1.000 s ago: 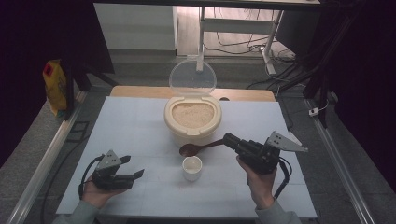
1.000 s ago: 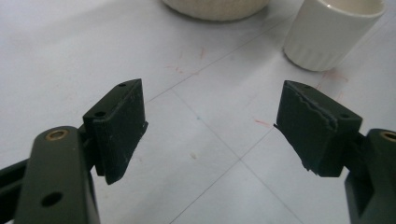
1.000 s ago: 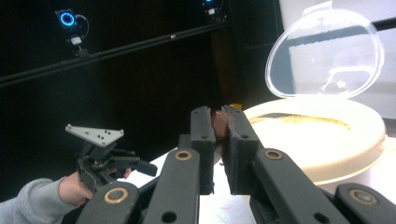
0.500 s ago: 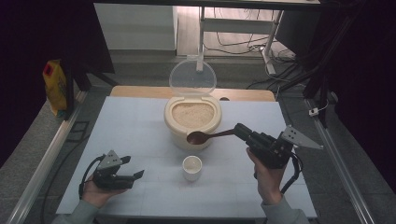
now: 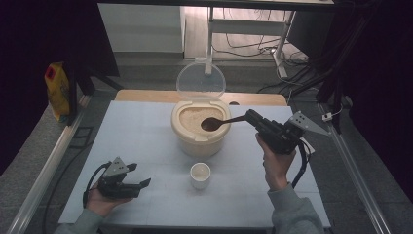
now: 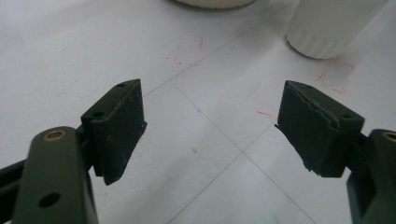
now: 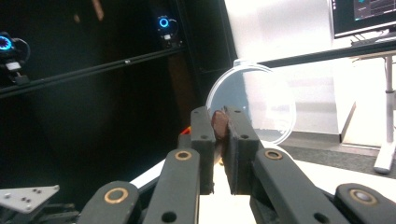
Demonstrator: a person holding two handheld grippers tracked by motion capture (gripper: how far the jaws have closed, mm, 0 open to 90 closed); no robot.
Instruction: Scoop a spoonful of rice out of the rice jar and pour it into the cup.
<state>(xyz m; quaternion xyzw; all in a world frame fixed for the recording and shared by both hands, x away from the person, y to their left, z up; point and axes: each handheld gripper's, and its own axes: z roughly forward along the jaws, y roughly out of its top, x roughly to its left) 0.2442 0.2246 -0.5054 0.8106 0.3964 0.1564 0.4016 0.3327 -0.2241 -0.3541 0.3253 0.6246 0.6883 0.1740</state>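
A cream rice container (image 5: pixel 199 127) with its clear lid (image 5: pixel 200 81) tipped up stands at the table's middle, full of pale grain. My right gripper (image 5: pixel 252 117) is shut on the handle of a dark wooden spoon (image 5: pixel 217 122), whose bowl hovers over the container's right side. In the right gripper view the jaws pinch the brown spoon handle (image 7: pixel 218 124), with the clear lid (image 7: pixel 261 102) behind. A small white cup (image 5: pixel 200 175) stands in front of the container. My left gripper (image 5: pixel 144 184) rests low at the front left, open and holding nothing; the cup (image 6: pixel 329 25) shows beyond its jaws.
A yellow bag (image 5: pixel 57 89) sits off the table's left edge. Metal rails run along both sides of the white table (image 5: pixel 136 141). Desk legs and cables stand behind the table.
My right gripper has carried the spoon up and back from beside the cup to over the rice container. The left gripper has stayed put.
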